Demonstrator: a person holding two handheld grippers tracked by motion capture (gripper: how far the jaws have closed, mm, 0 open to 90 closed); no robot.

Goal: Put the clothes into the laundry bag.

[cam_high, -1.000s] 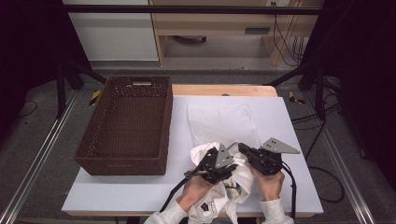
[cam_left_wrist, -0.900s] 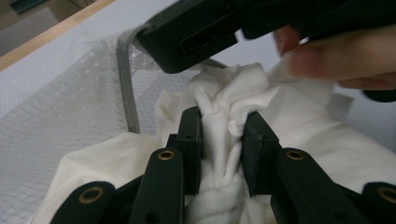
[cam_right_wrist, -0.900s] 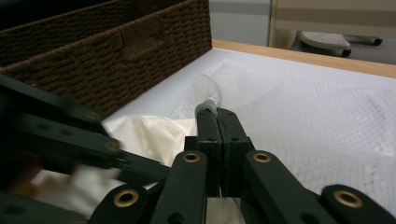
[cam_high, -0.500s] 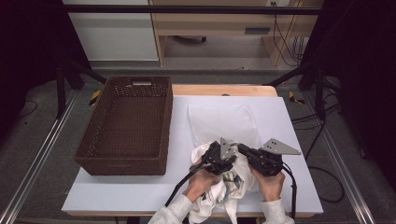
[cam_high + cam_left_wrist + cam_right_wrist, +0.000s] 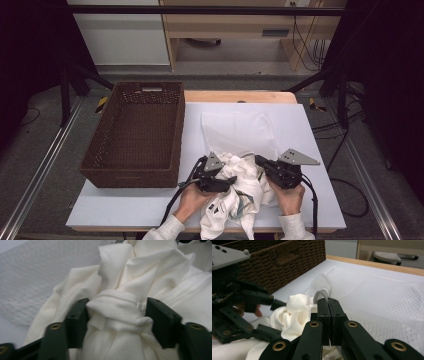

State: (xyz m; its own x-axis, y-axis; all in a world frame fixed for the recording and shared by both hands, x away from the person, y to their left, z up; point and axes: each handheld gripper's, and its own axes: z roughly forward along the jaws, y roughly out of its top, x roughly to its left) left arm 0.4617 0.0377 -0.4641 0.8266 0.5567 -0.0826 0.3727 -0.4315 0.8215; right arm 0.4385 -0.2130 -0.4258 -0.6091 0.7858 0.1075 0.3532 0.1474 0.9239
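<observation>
White table (image 5: 310, 130) w/ wicker basket (image 5: 135, 132) at left. Left gripper (image 5: 116, 320) is clamping bunched cream cloth (image 5: 120, 315) btwn jaws; right gripper (image 5: 328, 305) is pinching mesh bag (image 5: 322, 293) edge, jaws nearly touching.

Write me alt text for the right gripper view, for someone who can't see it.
The right gripper is shut on the edge of a white mesh bag lying on the white table. To its left, the left gripper holds a bunched cream cloth, and a dark wicker basket stands behind them.
</observation>
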